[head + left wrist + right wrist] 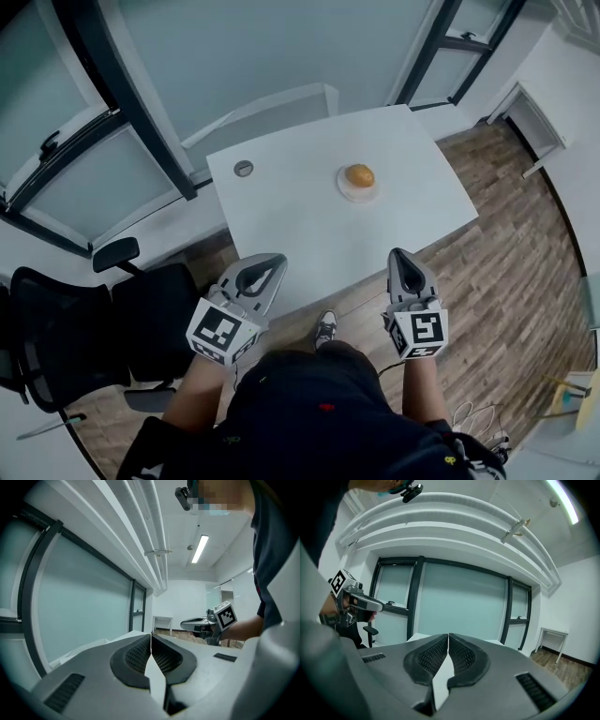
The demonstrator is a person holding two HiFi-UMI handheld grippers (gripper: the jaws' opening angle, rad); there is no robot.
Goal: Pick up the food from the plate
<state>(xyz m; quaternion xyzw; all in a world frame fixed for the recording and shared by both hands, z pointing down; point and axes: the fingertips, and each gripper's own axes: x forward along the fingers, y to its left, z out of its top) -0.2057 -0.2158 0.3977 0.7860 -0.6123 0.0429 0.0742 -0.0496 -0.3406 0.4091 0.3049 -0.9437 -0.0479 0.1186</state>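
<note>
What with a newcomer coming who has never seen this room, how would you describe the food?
Start at the white table before the glass wall. Near its far right side sits a small pale plate, and on it the food, a rounded golden-orange lump. It is the table's only coloured thing; the flat grey disc lies apart, to its left.

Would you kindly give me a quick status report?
Left gripper and right gripper shut, empty, short of table. Food on plate, untouched. Nothing in between.
</note>
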